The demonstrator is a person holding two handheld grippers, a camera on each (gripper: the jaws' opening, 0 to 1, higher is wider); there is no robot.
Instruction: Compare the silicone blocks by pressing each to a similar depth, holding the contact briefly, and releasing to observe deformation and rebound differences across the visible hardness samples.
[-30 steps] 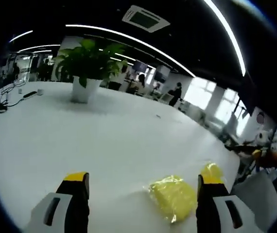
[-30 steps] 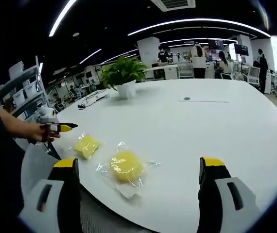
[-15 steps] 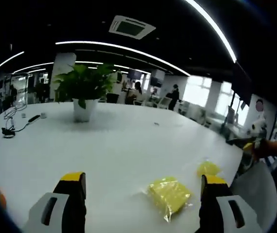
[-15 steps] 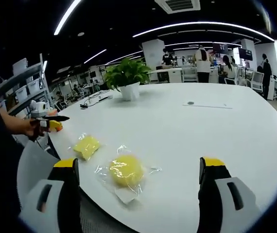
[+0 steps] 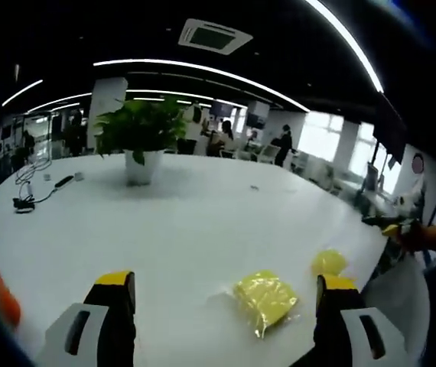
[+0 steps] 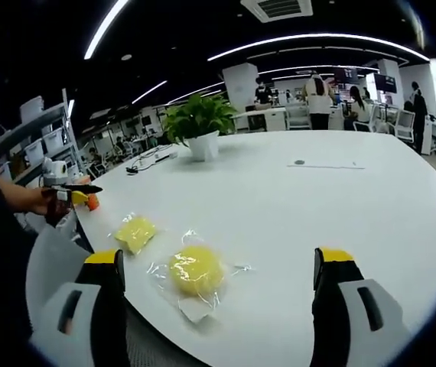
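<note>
Silicone blocks lie near the close edge of the white surface (image 6: 340,206), each sealed in a clear plastic bag. In the right gripper view the round yellow block (image 6: 196,269) sits between the jaws of the right claw (image 6: 221,269), nearer the left jaw, and the squarer yellow block (image 6: 136,229) lies just beyond it to the left, apart from it. The right claw is spread wide and grips nothing. In the left gripper view the squarer block (image 5: 265,295) lies between the jaws of the left claw (image 5: 225,292), closer to the right jaw, with the round block (image 5: 329,261) a little farther off to the right. The left claw is likewise released, jaws well apart, touching neither bag. A potted plant (image 6: 197,122) in a white pot stands farther back on the surface, with cables (image 5: 30,177) lying near its far left edge. The left claw (image 6: 71,194) also appears at the left of the right gripper view, held in a hand, though whether it looks spread from that angle is hard to tell
</note>
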